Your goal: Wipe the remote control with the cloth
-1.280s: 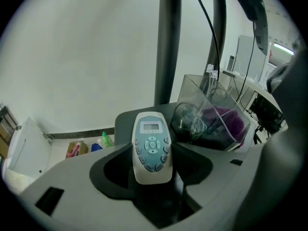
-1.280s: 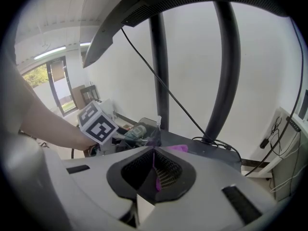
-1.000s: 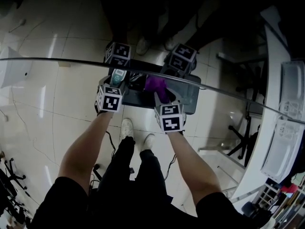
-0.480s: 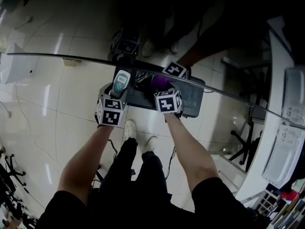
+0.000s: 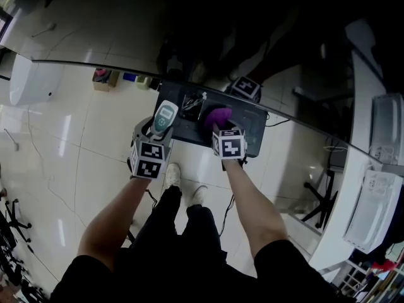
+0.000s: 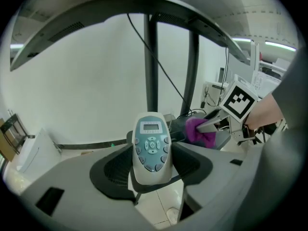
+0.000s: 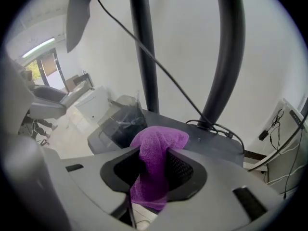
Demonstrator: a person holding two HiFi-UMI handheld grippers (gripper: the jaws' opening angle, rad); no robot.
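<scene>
The remote control [image 5: 165,117] is pale with a small screen and grey buttons. It stands upright between the jaws of my left gripper [image 5: 156,127], which is shut on its lower half [image 6: 150,126]. The purple cloth [image 5: 219,115] hangs in a bunch between the jaws of my right gripper [image 5: 218,125]. Those jaws have just been closing and now press on the cloth [image 7: 161,138]. In the left gripper view the cloth [image 6: 199,131] sits just right of the remote, a short gap away. Both grippers are held above a glass tabletop [image 5: 95,137].
Under the glass lies a dark grey low stand [image 5: 251,131] with cables and a clear box of wires [image 7: 122,119]. Two black poles [image 6: 151,66] rise behind it. A white desk [image 5: 360,188] runs along the right, and a white object [image 5: 28,81] sits at far left.
The left gripper has lifted the remote, which now looks larger and nearer the camera. The right gripper has shifted forward and back slightly, with the cloth bunched at its jaws.
</scene>
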